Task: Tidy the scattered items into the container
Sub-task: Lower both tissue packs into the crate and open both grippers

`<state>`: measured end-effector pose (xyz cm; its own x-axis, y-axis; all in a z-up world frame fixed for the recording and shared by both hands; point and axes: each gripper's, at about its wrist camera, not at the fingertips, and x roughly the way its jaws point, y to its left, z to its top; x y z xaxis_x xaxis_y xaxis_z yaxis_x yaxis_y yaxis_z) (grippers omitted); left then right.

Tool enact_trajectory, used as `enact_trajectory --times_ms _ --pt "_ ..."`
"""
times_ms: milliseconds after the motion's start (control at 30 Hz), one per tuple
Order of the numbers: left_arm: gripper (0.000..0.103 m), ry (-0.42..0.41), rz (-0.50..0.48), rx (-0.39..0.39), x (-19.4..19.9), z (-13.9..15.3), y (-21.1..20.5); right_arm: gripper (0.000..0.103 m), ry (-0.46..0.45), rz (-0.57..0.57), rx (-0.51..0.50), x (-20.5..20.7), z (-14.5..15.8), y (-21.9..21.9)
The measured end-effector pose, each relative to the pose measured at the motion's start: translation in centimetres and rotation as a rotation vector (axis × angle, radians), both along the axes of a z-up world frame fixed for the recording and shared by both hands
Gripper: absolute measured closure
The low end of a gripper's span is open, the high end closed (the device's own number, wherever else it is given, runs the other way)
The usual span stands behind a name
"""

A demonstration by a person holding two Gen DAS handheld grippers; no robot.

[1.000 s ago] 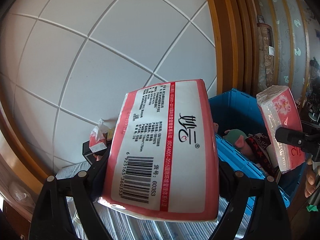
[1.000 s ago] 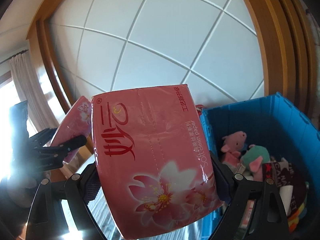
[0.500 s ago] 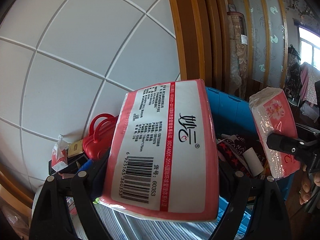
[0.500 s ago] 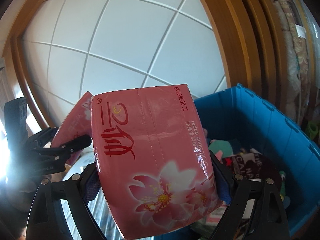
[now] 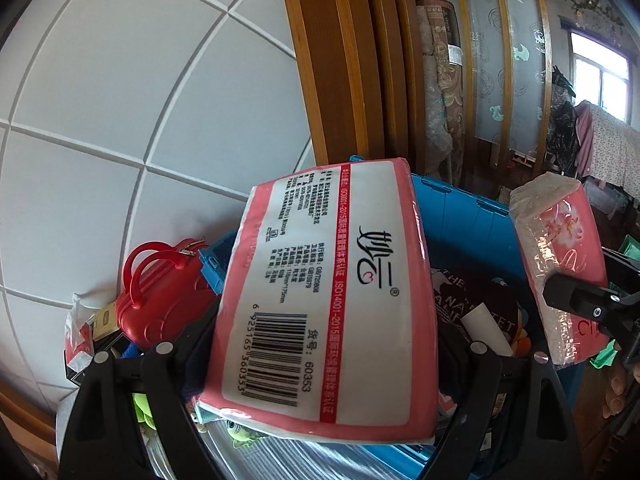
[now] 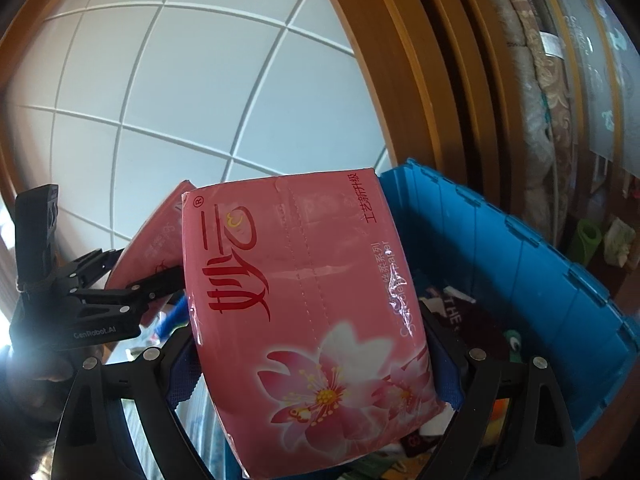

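My left gripper [image 5: 320, 364] is shut on a pink tissue pack [image 5: 324, 296], barcode side facing the camera, held over the near edge of the blue crate [image 5: 460, 216]. My right gripper [image 6: 316, 364] is shut on a second pink tissue pack [image 6: 312, 312] with a flower print, held above the blue crate [image 6: 520, 264]. The right gripper with its pack [image 5: 560, 252] shows at the right of the left wrist view. The left gripper [image 6: 80, 300] with its pack [image 6: 156, 236] shows at the left of the right wrist view. The crate holds clothes and toys.
A red toy suitcase [image 5: 160, 296] and small boxes [image 5: 96, 328] lie left of the crate. A white panelled wall [image 5: 120, 120] with a wooden frame [image 5: 340, 60] stands behind. Rolled carpets [image 6: 540, 100] lean at the right.
Both grippers have moved right and closer to the crate with their packs; the crate's inside and the red suitcase now show more fully.
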<state>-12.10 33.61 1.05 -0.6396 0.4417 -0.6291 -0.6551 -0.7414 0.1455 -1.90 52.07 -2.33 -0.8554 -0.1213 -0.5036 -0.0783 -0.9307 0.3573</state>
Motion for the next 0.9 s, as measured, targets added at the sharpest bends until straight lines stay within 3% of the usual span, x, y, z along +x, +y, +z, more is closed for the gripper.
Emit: enact_trajectory --times_ms 667,733,800,900 --pt "0.015 -0.045 -0.056 -0.026 -1.6 -1.8 6.2 0.011 -0.058 -0.129 0.007 -0.7 -2.3 4.4" --pt "0.013 -0.051 -0.056 -0.006 -1.8 -1.5 6.4 0.007 -0.054 -0.146 0.026 -0.8 -2.0 4.5" --pt "0.008 -0.080 -0.046 -0.035 -2.3 -1.7 6.7 0.000 -0.052 -0.168 0.041 -0.9 -1.8 4.6" --pt "0.007 -0.096 -0.027 -0.064 -2.6 -2.3 6.3 0.000 -0.055 -0.164 0.030 -1.1 -1.8 4.7"
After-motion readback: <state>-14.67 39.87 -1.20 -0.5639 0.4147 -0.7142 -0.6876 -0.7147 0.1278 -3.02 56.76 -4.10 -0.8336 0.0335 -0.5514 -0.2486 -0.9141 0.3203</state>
